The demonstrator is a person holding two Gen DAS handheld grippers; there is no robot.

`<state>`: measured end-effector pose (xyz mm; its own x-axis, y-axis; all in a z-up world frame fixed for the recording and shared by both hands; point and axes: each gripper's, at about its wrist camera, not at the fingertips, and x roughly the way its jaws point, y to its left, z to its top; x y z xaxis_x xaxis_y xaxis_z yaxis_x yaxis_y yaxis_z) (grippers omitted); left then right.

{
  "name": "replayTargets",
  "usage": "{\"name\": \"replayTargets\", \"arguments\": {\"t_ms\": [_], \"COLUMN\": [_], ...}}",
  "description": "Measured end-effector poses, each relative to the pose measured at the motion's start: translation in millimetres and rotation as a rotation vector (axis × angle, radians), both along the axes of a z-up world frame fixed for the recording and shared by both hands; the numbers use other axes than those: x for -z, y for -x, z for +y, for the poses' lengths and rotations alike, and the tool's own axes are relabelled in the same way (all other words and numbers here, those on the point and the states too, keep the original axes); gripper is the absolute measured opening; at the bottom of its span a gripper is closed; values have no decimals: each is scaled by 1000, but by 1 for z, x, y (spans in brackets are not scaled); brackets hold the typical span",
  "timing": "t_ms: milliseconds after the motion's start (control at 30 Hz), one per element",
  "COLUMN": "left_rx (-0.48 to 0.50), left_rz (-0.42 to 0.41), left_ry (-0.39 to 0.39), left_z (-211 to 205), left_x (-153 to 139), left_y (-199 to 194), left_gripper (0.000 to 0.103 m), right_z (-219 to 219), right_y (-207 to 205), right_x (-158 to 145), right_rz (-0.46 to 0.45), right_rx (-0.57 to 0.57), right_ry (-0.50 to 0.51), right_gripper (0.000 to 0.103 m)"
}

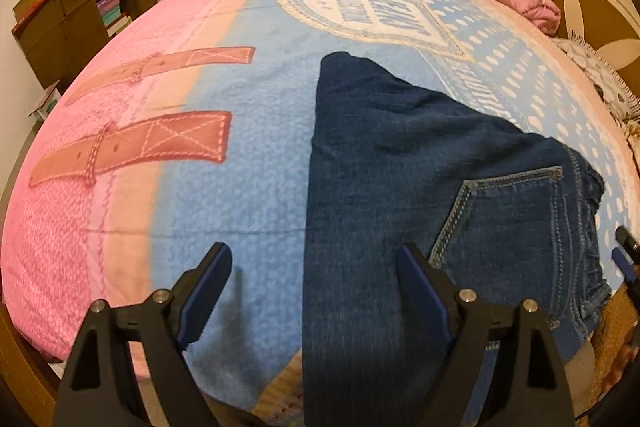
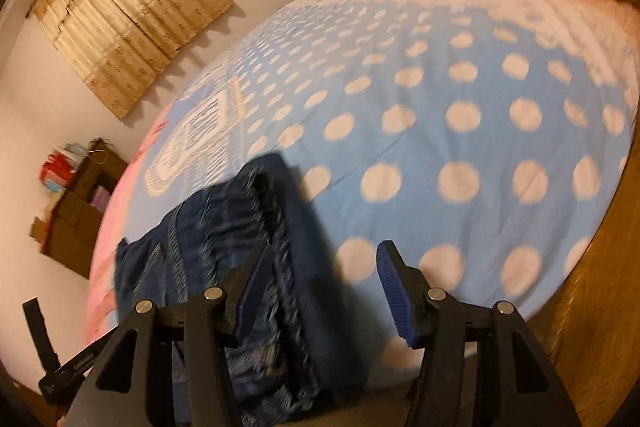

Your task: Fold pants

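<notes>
Your left gripper – jaws wide, nothing between pads, poised above jeans near bed's near edge. Your right gripper – jaws partly apart, empty, frayed hem and waistband end of jeans just beneath left finger; contact unclear through blur. Jeans lie on blue part of blanket, one leg over other lengthwise, back pocket up, leg running over near edge of bed. Judgement: first lengthwise fold looks done; crosswise folds left – you need both ends gripped first.
</notes>
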<state>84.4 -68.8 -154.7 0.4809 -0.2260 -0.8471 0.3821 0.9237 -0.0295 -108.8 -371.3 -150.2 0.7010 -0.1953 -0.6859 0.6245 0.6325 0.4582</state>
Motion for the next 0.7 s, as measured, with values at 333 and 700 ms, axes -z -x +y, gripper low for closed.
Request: {"name": "replayTargets", "arguments": {"t_ms": [333,700], "left_rx": [34,-8], "left_rz": [-6,59], "left_ry": [5,87], "left_z": [-2,14], "left_x": [1,7], "left_y": [-6,-24], "left_gripper": [92,98], "right_z": [-33,-13], "right_y": [-18,-34], "right_x": [18,27], "right_rz": [-5,-21], "right_rx": [-29,-193], "right_ry": [-139,-151], "right_gripper": [56,60]}}
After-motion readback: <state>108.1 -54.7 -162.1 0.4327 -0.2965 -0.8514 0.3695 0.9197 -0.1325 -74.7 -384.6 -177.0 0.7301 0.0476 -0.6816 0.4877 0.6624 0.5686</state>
